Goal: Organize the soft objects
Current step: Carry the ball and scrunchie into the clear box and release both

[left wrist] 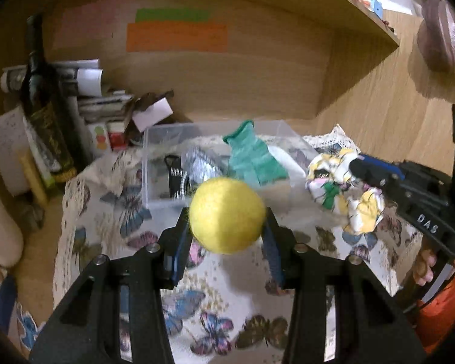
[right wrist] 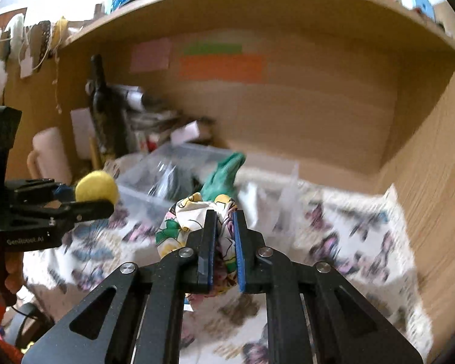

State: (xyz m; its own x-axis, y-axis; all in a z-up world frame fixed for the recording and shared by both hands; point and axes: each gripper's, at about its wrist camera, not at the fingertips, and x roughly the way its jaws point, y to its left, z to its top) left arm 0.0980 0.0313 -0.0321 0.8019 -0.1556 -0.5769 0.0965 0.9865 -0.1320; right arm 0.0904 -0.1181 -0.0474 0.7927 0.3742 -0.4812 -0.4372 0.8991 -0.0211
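Black linkage arms fill the bottom of both wrist views, and between them each claw is clamped on something soft. At the centre of the left view, the left claw pinches a yellow felt ball by its two sides, holding it clear above the butterfly-print cloth that covers the desk. At the centre of the right view, the right claw is closed nearly together on a crumpled floral fabric, which bulges out to the left of the pads. Both things look light and yielding: the ball should squash a little yet keep its round shape, so a grip across its middle suits it, while the fabric is limp and could slip or trail, so I judge a bunched fold the safest hold. Just beyond, in mid-frame, stands a clear plastic box with a green sock draped over its far edge and dark and silvery items inside that are hard to identify. In the upper left of the left view, a dark bottle and stacked papers lean against the wooden shelf back, where an orange note is too blurred to read. Motion blur smears much of the right view.
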